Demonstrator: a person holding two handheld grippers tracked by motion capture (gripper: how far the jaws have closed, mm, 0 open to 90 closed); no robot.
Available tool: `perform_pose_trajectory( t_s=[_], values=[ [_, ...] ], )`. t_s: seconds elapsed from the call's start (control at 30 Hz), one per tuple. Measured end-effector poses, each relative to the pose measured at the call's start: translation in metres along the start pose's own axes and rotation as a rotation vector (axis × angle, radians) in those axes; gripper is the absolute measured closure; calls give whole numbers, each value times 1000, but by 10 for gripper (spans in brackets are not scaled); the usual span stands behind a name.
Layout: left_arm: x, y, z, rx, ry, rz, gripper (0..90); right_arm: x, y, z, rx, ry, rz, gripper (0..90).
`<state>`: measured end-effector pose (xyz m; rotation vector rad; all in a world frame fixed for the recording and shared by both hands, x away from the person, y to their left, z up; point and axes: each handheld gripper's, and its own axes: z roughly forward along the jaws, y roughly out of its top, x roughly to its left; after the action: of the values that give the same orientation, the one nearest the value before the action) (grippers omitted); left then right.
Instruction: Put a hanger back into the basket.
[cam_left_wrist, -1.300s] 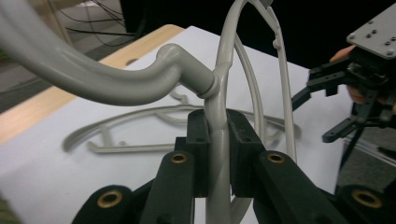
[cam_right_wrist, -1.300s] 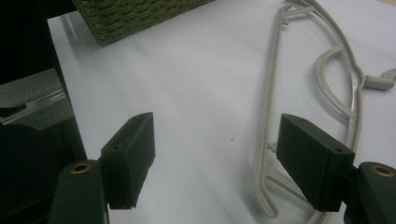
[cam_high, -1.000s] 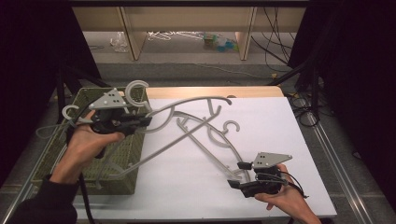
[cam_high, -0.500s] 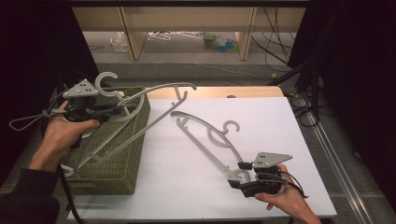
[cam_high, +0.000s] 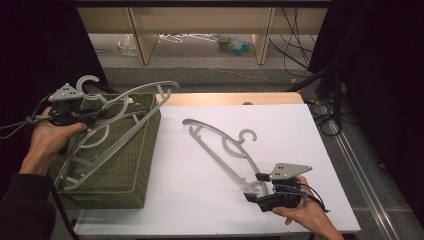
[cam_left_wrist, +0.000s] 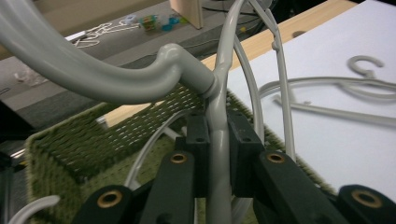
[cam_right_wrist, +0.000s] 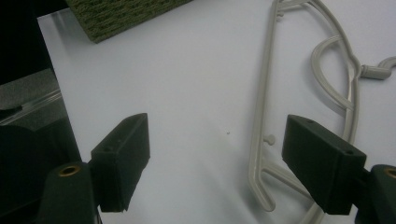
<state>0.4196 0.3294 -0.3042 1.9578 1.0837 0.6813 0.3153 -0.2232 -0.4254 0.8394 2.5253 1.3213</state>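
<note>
My left gripper (cam_high: 101, 114) is shut on the neck of a grey plastic hanger (cam_high: 131, 95), just below its hook. It holds the hanger tilted over the green woven basket (cam_high: 131, 172) at the table's left. In the left gripper view the jaws clamp the hanger's neck (cam_left_wrist: 218, 140) above the basket's rim (cam_left_wrist: 70, 140). A second grey hanger (cam_high: 220, 145) lies flat on the white table top (cam_high: 200, 195). My right gripper (cam_high: 254, 186) stands open at that hanger's near end. In the right gripper view its bar (cam_right_wrist: 261, 116) lies close to the right fingertip (cam_right_wrist: 322, 163), and nothing sits between the jaws of the gripper (cam_right_wrist: 222, 161).
Grey hanger parts (cam_left_wrist: 28, 210) lie inside the basket. A wooden strip (cam_high: 235, 98) runs along the table's far edge. Shelving and clutter (cam_high: 200, 37) stand on the floor beyond, and cables (cam_high: 325, 107) hang at the right.
My left gripper has carried its hanger leftward off the table and over the basket. The right gripper and the second hanger have stayed in place.
</note>
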Motion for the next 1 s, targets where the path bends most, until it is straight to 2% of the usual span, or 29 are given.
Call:
perform_pose_trajectory(
  t_s=[0.17, 0.57, 0.67, 0.7, 0.77, 0.83, 0.9, 0.93, 0.97, 1.0],
  values=[
    [15, -9, 2, 12, 40, -19, 806, 0, 0, 0, 1, -2, 2, 238],
    [38, -29, 5, 29, 91, -69, 805, -1, -1, 2, 7, 2, 5, 231],
    [43, -34, 6, 43, 100, -52, 805, -1, 0, 1, 3, -2, -4, 233],
    [42, -35, 7, 32, 105, -57, 805, 0, 0, 0, 1, -3, 3, 234],
    [45, -39, 6, 52, 106, -45, 805, -2, 0, 0, 0, -2, 4, 234],
    [47, -43, 6, 42, 107, -51, 805, -2, 0, 0, 2, -3, 2, 234],
    [50, -46, 5, 52, 111, -51, 804, -2, 0, 0, 1, -2, 3, 234],
    [51, -48, 5, 49, 111, -64, 805, -1, 0, 0, 2, -2, 5, 234],
    [53, -49, 3, 76, 108, -38, 804, -1, 0, 0, 0, -4, 5, 235],
    [54, -51, 3, 90, 103, -31, 804, -1, 0, 0, -1, -4, 5, 236]
  ],
)
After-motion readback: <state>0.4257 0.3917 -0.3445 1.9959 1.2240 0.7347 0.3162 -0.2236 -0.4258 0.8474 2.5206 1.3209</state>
